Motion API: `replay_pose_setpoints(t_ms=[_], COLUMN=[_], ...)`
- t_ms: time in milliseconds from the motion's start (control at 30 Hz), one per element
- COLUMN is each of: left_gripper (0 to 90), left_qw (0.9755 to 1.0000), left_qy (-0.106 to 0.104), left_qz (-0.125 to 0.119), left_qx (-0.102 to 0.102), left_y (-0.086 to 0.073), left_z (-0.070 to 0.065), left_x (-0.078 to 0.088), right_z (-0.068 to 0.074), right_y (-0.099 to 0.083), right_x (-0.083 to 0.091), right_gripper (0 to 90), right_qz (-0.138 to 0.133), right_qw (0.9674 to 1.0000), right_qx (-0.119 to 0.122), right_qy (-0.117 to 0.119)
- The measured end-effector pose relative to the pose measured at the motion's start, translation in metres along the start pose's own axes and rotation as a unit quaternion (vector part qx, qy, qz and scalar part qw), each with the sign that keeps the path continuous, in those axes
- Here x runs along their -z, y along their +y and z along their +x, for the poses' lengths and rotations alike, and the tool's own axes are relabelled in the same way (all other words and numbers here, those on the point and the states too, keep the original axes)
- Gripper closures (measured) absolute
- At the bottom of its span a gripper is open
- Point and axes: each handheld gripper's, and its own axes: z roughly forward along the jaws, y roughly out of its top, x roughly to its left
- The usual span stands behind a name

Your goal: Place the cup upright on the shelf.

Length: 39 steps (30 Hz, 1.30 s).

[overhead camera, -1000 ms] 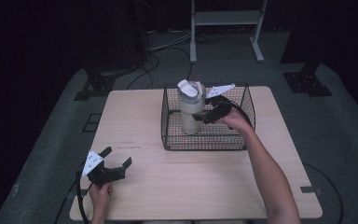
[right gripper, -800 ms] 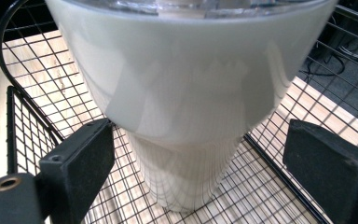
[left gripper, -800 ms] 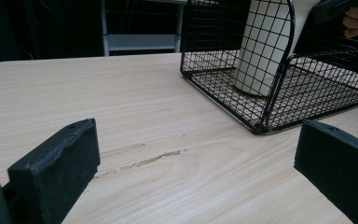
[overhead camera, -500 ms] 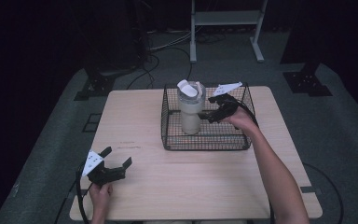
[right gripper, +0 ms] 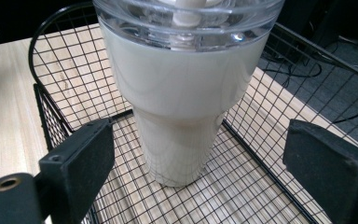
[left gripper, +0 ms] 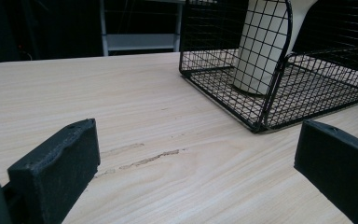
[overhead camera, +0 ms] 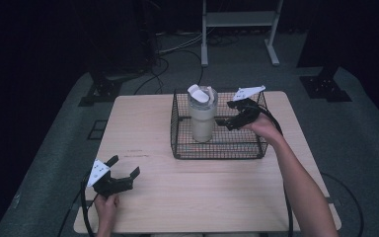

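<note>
Left gripper (overhead camera: 121, 174) at the surface's (overhead camera: 217, 197) 8 o'clock, fingers released, holding nothing. Cream tumbler (overhead camera: 203, 116) upright at the wire basket's (overhead camera: 217, 148) 9 o'clock side. Right gripper (overhead camera: 227, 116) at tumbler's 3 o'clock, fingers spread, not touching.

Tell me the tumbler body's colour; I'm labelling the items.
Cream-white tumbler with a clear lid, best seen in the right gripper view.
</note>
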Motion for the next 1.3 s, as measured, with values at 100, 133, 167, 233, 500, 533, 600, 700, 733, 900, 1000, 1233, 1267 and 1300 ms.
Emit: replay_pose_setpoints(t_ms=[100, 133, 167, 233, 500, 533, 600, 700, 733, 900, 1000, 1233, 1267, 1300], left_gripper=[0.0, 0.0, 0.0, 0.0, 0.0, 0.0, 0.0, 0.0, 0.0, 0.0, 0.0, 0.0, 0.0, 0.0], left_qw=[1.0000, 1.0000, 1.0000, 1.0000, 1.0000, 1.0000, 1.0000, 1.0000, 1.0000, 1.0000, 1.0000, 1.0000, 1.0000, 1.0000], left_qy=[0.000, 0.000, 0.000, 0.000, 0.000, 0.000, 0.000, 0.000, 0.000, 0.000, 0.000, 0.000, 0.000, -0.001], left_qz=[0.000, 0.000, 0.000, -0.001, 0.000, 0.000, 0.001, 0.001, 0.001, 0.001, 0.001, 0.002, 0.001, 0.000], left_qx=[0.000, 0.000, 0.000, 0.000, 0.001, 0.001, 0.001, 0.002, 0.002, 0.001, 0.000, -0.002, -0.001, -0.001], left_y=[0.000, 0.000, 0.000, 0.000, 0.000, 0.000, 0.000, 0.000, 0.000, 0.000, 0.000, 0.000, 0.000, 0.000], left_z=[0.000, 0.000, 0.000, 0.000, 0.000, 0.000, 0.000, 0.000, 0.000, 0.000, 0.000, -0.001, -0.001, -0.001], left_x=[0.000, 0.000, 0.000, 0.000, 0.000, 0.000, 0.000, 0.000, 0.000, 0.000, 0.000, 0.000, 0.000, 0.000], right_z=[0.000, 0.001, 0.002, 0.003, 0.008, 0.009, 0.011, 0.014, 0.016, 0.021, 0.025, 0.036, 0.037, 0.039], right_y=[0.000, 0.000, 0.000, 0.000, -0.001, -0.001, -0.001, -0.002, -0.003, -0.006, -0.009, -0.020, -0.022, -0.023], right_x=[0.005, 0.007, 0.008, 0.012, 0.027, 0.028, 0.033, 0.037, 0.039, 0.048, 0.053, 0.062, 0.063, 0.064], right_gripper=[8.4, 8.5, 8.5, 8.5, 8.5, 8.4, 8.5, 8.4, 8.5, 8.4, 8.5, 8.5, 8.5, 8.4], right_qz=[-0.001, 0.001, 0.002, 0.004, 0.003, 0.002, -0.001, -0.003, -0.002, -0.005, -0.006, -0.006, -0.004, -0.005], right_qw=[1.0000, 1.0000, 1.0000, 1.0000, 0.9999, 0.9999, 0.9999, 0.9998, 0.9998, 0.9996, 0.9996, 0.9993, 0.9992, 0.9992], right_qx=[0.001, 0.002, 0.003, 0.007, 0.015, 0.015, 0.016, 0.020, 0.020, 0.025, 0.027, 0.033, 0.035, 0.035], right_qy=[-0.001, -0.001, -0.001, -0.001, 0.000, 0.000, 0.002, 0.003, 0.004, 0.008, 0.009, 0.015, 0.016, 0.018])
